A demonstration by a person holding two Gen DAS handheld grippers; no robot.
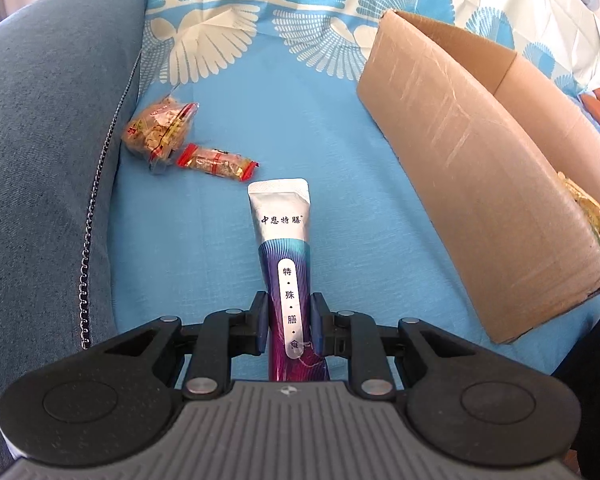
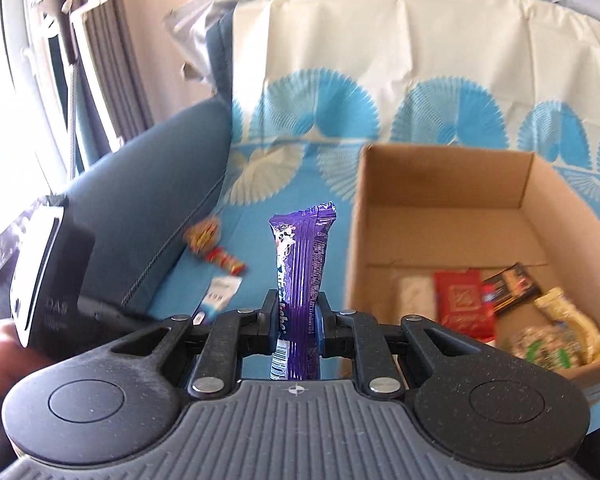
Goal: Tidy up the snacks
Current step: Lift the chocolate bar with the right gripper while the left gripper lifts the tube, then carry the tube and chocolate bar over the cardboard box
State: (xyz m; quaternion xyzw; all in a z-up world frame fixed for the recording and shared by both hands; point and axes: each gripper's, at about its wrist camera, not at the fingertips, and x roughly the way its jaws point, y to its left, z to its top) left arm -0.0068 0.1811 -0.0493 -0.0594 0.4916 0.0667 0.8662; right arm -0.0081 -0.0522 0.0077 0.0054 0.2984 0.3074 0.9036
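While both tools are full, each one is squeezing a snack near the box [image 2: 440, 208]. The left tool [image 1: 290, 330] pinches a silver and purple pouch [image 1: 286, 256] by its low end, so the long part sticks out in front. That pouch hangs left of the box, over the blue sofa cover [image 1: 228, 264]. The right tool [image 2: 298, 322] grips a purple bar [image 2: 302, 276] the same way, also just left of the box. I think both snacks are held like this so they can drop into the box. Some snacks [image 2: 500, 312] already lie inside it. Two small packs [image 1: 180, 140] sit far left of the box, by the armrest [image 1: 48, 140], not yet picked up.
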